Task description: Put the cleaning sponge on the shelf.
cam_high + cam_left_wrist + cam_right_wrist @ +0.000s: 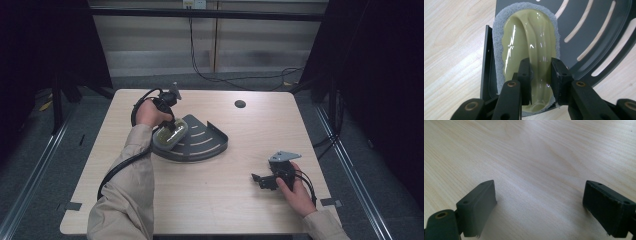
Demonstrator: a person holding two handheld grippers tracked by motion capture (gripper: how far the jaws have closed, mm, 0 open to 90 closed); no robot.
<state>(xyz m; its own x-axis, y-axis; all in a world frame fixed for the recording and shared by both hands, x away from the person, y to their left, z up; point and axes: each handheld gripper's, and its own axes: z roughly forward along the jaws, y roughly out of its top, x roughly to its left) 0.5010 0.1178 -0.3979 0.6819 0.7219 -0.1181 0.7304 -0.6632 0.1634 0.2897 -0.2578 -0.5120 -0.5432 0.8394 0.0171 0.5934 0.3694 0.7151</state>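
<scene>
Taking the dark corner shelf (200,140) as the landmark: it is a fan-shaped metal tray with curved slots and a raised rim, lying flat on the light wooden desk (200,200) a little left of the desk's middle.

At the shelf's left end sits a scrubbing sponge (170,136), a grey abrasive pad with a glossy olive-green plastic grip on top. It lies inside the shelf, tucked against the straight left wall, with its near end reaching over the shelf's edge. The left tongs (171,127) come down onto it from above, held in the person's left hand (149,114), and in the left gripper view the two black jaws are clamped on the raised green ridge of the sponge (531,50), one jaw on each side, pressing against it.

Well to the right of the shelf and nearer the person, the right tongs (260,181) rest low over bare desk, held in the right hand (295,192). In the right gripper view their jaws stand wide apart with nothing but wood grain between them.

Beyond the shelf, toward the far edge, is a small round dark hole (240,104) in the desk.
</scene>
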